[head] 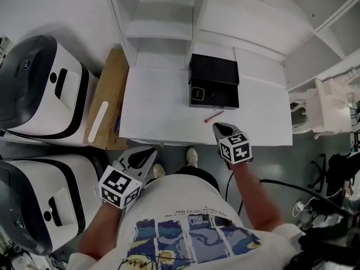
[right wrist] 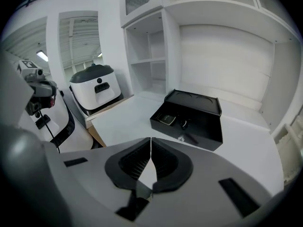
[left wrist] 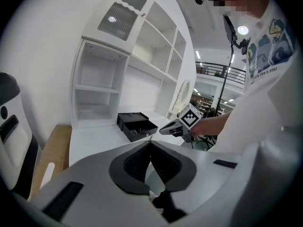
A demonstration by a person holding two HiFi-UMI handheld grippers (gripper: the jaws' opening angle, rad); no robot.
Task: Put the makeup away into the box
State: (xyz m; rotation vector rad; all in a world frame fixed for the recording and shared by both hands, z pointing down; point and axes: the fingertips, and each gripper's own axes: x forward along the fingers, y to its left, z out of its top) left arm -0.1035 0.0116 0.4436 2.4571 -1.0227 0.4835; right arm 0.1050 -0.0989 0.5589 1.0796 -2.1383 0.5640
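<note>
Plainly, red makeup stick (head: 212, 117) seen on desk (head: 163, 111) near front edge, just ahead of right gripper (head: 216, 127), short of open black box (head: 214, 86); long axis roughly along edge; left gripper (head: 151, 152) farther off; both clenched, nothing held.

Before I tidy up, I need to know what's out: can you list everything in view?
table: 1, white, centre
shelf unit: 1, white, behind the table
box: 1, black, open, far side of table, small items inside
stick: 1, red, on table before the box
machines: 2, white and black, left of table
board: 1, brown, along table's left edge
left gripper: 1, grey, shut, empty, near table's front edge
right gripper: 1, grey, shut, empty, by the stick
</note>
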